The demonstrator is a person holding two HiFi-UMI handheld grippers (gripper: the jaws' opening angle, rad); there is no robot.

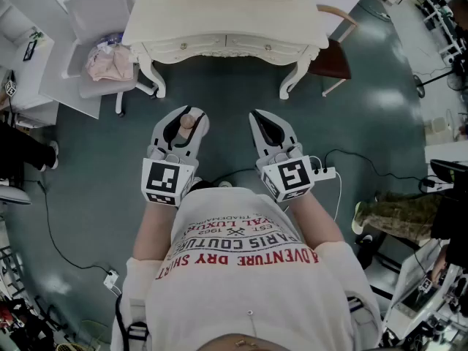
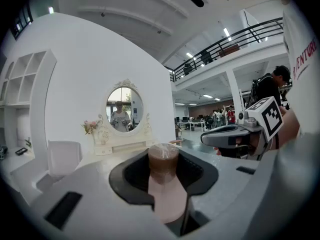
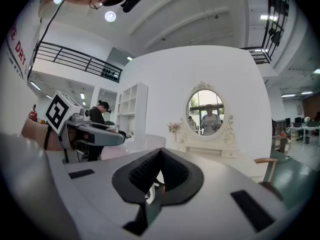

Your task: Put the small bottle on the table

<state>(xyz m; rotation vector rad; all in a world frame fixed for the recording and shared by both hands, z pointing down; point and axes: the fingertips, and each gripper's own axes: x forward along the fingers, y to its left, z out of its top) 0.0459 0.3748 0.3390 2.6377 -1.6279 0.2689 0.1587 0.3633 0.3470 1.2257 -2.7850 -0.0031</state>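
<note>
The cream dressing table [image 1: 227, 20] stands ahead, with a white chair [image 1: 91, 9] holding pink cloth [image 1: 110, 63] at its left. Short of the table, above the floor, the left gripper [image 1: 186, 115] clamps the small bottle [image 2: 163, 176], brown cap toward the table. Alongside, the right gripper [image 1: 257, 119] is pinched closed, empty

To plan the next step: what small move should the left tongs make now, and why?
Probably move the left tongs forward toward the table: they grip the small bottle, but the table stands ahead, not yet under it.
</note>
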